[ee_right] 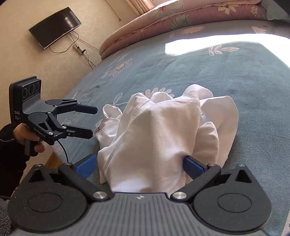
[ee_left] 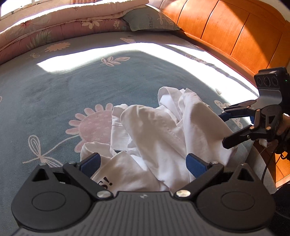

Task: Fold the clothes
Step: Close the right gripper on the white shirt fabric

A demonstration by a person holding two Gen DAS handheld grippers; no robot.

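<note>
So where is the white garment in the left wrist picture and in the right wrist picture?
Left wrist view: the crumpled white garment lies lower centre, between the open fingers of the left gripper.
Right wrist view: it fills the centre, in front of the right gripper.
Shared landmark: the pink flower print on the blue bedsheet, beside the garment.

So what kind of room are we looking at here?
Most likely a bedroom: a bed with a blue flowered sheet, a wooden headboard, a folded quilt and a wall-mounted TV.
</note>
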